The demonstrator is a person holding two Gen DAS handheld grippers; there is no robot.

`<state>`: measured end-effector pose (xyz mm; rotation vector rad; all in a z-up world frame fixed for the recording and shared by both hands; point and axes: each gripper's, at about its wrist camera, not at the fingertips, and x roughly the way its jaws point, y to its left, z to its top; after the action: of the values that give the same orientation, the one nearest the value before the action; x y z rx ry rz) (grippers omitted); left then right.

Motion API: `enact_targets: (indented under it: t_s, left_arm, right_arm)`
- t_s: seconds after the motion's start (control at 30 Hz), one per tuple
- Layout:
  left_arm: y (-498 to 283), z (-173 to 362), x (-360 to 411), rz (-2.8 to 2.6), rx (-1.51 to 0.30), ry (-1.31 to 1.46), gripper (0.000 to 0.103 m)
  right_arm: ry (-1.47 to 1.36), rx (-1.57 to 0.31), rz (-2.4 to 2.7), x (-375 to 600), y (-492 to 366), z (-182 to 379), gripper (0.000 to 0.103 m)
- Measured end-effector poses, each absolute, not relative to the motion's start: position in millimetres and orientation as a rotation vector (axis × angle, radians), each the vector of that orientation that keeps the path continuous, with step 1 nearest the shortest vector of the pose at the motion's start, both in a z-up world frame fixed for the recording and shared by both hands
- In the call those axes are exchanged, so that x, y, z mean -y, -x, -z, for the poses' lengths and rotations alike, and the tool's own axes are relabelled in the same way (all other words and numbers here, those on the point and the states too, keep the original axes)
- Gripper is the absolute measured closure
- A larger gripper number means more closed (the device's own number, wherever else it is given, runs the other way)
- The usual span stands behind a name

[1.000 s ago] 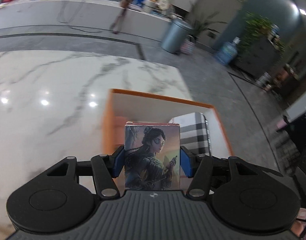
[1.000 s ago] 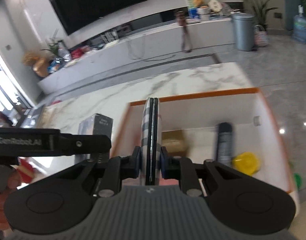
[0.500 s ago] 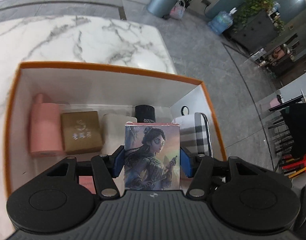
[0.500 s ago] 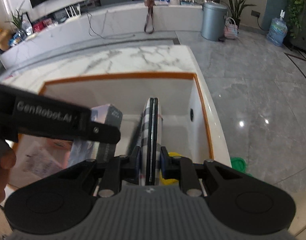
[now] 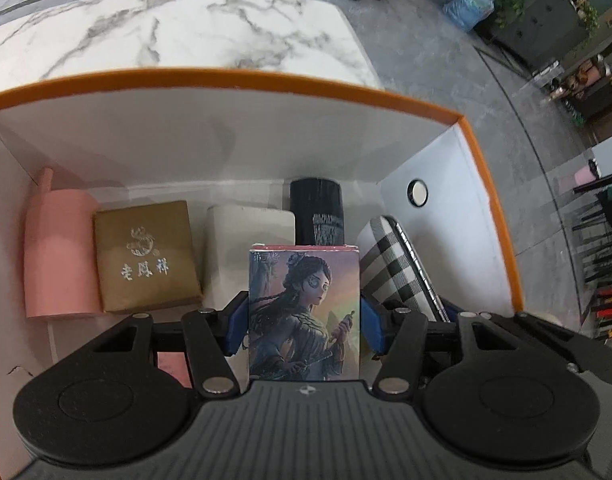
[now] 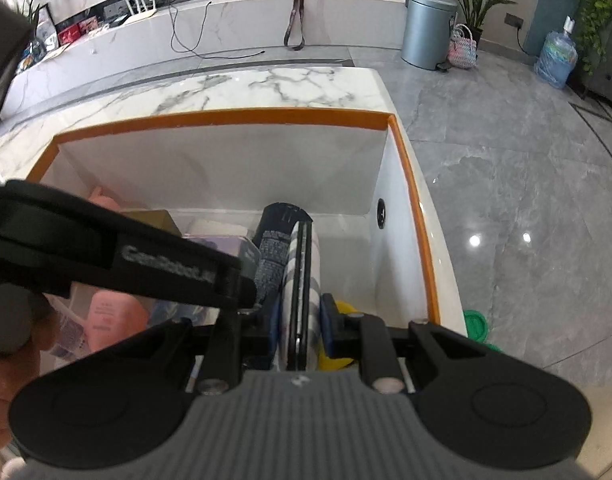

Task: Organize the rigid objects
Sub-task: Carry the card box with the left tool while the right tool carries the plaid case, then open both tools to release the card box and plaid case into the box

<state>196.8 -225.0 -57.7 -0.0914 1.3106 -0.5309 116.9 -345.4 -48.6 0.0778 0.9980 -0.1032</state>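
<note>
Left wrist view: taken from just behind the left gripper (image 5: 304, 312), aimed steeply down, close over the orange-rimmed box (image 5: 265, 84). Right wrist view: taken likewise behind the right gripper (image 6: 299, 322), slightly farther back. Shared: the box, black bottle (image 5: 316, 210), marble table (image 6: 265, 88), floor.

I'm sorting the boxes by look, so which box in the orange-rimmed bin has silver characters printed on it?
The brown box, lying flat between the pink bottle and the plain white box. The white one bears no print.
</note>
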Motion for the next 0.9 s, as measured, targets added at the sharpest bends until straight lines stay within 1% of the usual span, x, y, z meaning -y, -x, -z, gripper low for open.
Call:
enact_targets:
  t_s: [0.1, 0.2, 0.23, 0.27, 0.3, 0.33, 0.43, 0.53, 0.67, 0.73, 0.8, 0.87, 0.9]
  left_arm:
    - [-193.8, 58.9, 225.5, 0.535, -1.318, 0.083, 0.038]
    - [-191.5, 59.2, 222.8, 0.531, -1.323, 0.091, 0.038]
    - [-190.8, 58.8, 222.3, 0.530, -1.319, 0.087, 0.038]
    - [-189.9, 58.2, 222.5, 0.531, -1.309, 0.078, 0.037]
    - [-188.8, 57.1, 222.4, 0.532, -1.302, 0.070, 0.035]
    - [-188.3, 56.1, 222.9, 0.532, -1.298, 0.060, 0.034]
    - [-187.1, 53.6, 220.8, 0.531, -1.290, 0.062, 0.031]
    - [-184.9, 49.6, 217.9, 0.529, -1.271, 0.067, 0.030]
    - [-178.9, 37.1, 211.8, 0.539, -1.216, 0.076, 0.030]
    - [-175.9, 27.9, 207.5, 0.548, -1.187, 0.091, 0.030]
    - [-170.9, 15.6, 201.2, 0.550, -1.140, 0.099, 0.030]
    - [-165.0, 3.1, 194.7, 0.549, -1.082, 0.091, 0.030]
    - [-160.3, -4.3, 189.8, 0.544, -1.045, 0.082, 0.030]
  right_arm:
    - [-0.039, -0.978, 0.119, 340.5, -113.8, 46.4, 0.082]
    - [-0.020, -0.974, 0.117, 335.8, -111.6, 44.7, 0.077]
    - [-0.012, -0.972, 0.119, 334.5, -110.7, 44.3, 0.074]
    - [-0.004, -0.969, 0.123, 333.4, -110.1, 43.9, 0.068]
    - [0.002, -0.964, 0.132, 333.4, -109.4, 43.6, 0.064]
    - [0.008, -0.958, 0.141, 333.8, -108.9, 42.9, 0.058]
    - [0.011, -0.944, 0.152, 334.1, -106.9, 40.0, 0.055]
    - [0.021, -0.929, 0.164, 334.0, -105.2, 36.0, 0.047]
    - [0.021, -0.900, 0.174, 333.0, -99.8, 27.9, 0.043]
    - [0.020, -0.882, 0.177, 330.9, -96.8, 21.5, 0.042]
    - [0.022, -0.862, 0.175, 327.4, -92.7, 15.1, 0.038]
    - [0.021, -0.839, 0.172, 323.5, -87.8, 8.2, 0.032]
    - [0.020, -0.826, 0.168, 321.1, -84.7, 4.2, 0.032]
